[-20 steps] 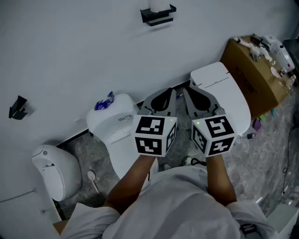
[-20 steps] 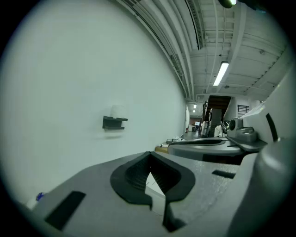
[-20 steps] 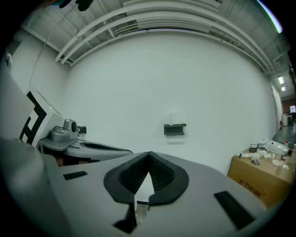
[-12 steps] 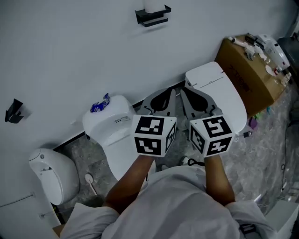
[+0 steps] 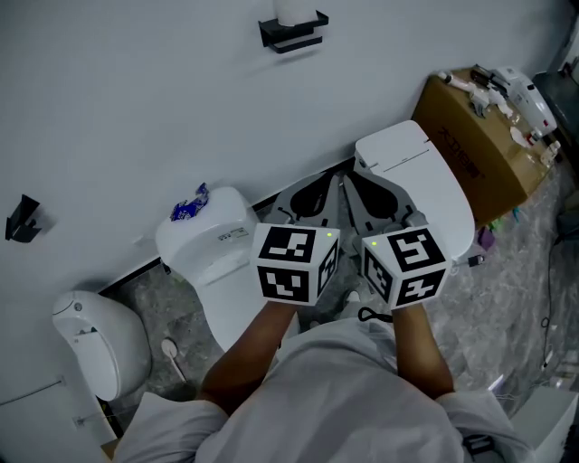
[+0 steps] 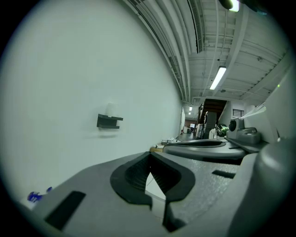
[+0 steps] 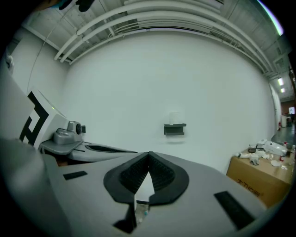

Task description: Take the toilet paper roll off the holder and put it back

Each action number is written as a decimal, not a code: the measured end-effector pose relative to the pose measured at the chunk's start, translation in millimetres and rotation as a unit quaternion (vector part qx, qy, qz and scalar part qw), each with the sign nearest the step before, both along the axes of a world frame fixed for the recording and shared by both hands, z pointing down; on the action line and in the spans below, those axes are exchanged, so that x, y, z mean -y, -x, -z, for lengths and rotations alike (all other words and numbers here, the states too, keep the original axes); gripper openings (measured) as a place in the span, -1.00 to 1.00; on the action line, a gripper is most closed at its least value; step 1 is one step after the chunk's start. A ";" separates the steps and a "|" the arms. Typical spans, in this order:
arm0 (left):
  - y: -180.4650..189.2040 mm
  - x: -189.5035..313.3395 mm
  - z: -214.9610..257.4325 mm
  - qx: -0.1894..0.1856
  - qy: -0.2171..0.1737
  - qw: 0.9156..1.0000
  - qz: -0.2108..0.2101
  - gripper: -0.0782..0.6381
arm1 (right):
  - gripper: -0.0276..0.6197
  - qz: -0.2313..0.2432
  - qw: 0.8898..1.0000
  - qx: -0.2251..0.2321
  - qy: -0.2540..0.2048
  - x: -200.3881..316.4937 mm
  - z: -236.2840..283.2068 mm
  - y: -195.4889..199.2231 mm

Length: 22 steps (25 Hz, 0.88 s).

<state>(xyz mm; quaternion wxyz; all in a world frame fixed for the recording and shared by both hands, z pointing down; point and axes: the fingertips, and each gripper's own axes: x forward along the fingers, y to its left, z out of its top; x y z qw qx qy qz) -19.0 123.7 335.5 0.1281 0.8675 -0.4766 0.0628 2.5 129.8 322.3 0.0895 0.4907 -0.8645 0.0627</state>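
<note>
Ahead, toilet paper roll on holder, well apart from left tool, right tool, closed, empty

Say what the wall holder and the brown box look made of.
The holder: probably metal or hard plastic, matte black; thin, straight-edged shelf, no shine. The box: cardboard, matte brown; folded edges and print on its side.

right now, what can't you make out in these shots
- paper roll: head view, top edge cuts it off above the holder
- same roll: both gripper views, pale against the white wall, barely visible
- blue item on the toilet tank: head view, too small to identify
</note>
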 end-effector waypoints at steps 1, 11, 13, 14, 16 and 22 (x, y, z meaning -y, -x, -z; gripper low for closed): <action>0.8 2.0 -0.3 0.000 0.000 1.000 0.001 -0.77 | -0.91 0.001 1.000 0.000 0.000 1.6 -0.5 0.9; 0.8 45.5 -7.0 0.012 0.006 1.000 0.019 -0.77 | -0.91 0.012 1.000 0.008 0.005 50.2 -7.2 -6.2; 0.4 60.6 -8.2 0.014 0.006 1.000 0.027 -0.77 | -0.91 0.019 1.000 0.009 0.005 66.6 -8.7 -6.2; 0.3 68.7 -8.8 0.015 0.007 0.999 0.031 -0.77 | -0.91 0.023 1.000 0.010 0.006 75.1 -9.4 -6.0; -0.9 85.4 -9.8 0.017 0.008 0.999 0.039 -0.77 | -0.91 0.032 0.999 0.011 0.008 92.7 -10.8 -5.9; -6.5 140.9 -9.2 0.015 0.012 0.998 0.068 -0.77 | -0.91 0.057 0.998 0.008 0.018 146.4 -13.9 -13.9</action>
